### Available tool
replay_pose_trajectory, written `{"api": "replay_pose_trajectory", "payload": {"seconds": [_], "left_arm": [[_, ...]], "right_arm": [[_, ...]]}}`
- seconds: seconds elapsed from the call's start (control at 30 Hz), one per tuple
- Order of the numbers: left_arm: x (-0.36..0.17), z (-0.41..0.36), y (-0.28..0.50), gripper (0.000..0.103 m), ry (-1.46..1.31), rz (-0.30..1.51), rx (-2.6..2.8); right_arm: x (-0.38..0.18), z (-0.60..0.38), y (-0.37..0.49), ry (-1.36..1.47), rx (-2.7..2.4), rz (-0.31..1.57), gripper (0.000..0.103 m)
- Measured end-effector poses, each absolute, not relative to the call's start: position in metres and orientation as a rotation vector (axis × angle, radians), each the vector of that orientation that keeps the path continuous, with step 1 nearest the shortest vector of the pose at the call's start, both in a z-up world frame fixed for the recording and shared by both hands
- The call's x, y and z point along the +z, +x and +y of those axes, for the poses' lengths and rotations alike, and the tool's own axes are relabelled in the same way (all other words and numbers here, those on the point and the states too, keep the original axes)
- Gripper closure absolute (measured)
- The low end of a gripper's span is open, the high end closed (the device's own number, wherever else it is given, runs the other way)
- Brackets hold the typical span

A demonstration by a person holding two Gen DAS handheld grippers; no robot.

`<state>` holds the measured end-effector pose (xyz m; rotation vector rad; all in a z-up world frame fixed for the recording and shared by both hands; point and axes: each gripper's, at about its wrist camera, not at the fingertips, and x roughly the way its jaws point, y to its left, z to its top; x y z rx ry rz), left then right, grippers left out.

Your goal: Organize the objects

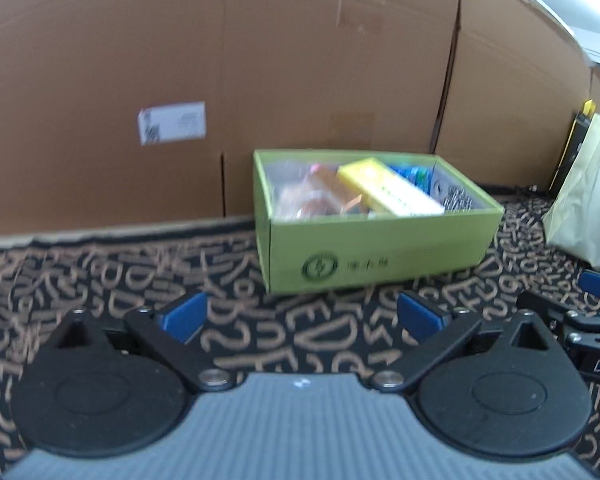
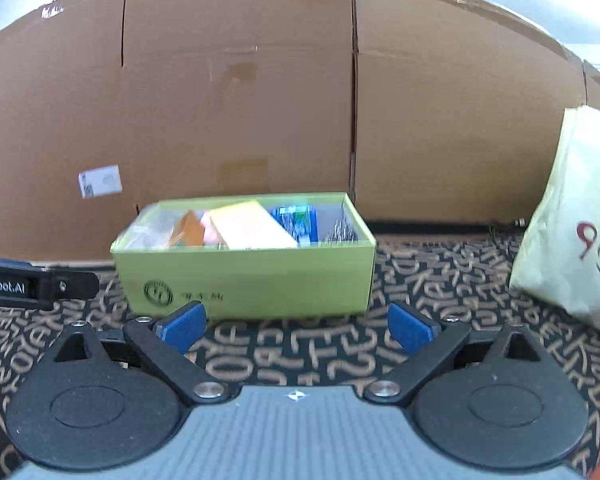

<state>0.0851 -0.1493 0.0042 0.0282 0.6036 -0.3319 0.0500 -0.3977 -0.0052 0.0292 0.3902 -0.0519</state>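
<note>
Green box (image 1: 380, 248), centre frame on patterned worktop (image 1: 100, 280): light, stiff card, full; grip short walls. Left claw (image 1: 300, 316) & right claw (image 2: 298, 322) gape, empty.

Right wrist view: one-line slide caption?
Open right gripper, empty, faces a filled green box on the lettered cloth.

Open green box (image 1: 380, 248) on patterned cloth, packed with items.
</note>
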Motion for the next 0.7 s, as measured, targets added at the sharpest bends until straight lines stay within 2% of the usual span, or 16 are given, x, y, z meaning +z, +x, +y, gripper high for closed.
{"api": "replay_pose_trajectory", "payload": {"seconds": [0.7], "left_arm": [[-0.017,-0.154,0.080,0.000,0.096,0.689,-0.293]], "right_arm": [[-0.028,-0.396,0.049,0.061,-0.104,0.464,0.003]]}}
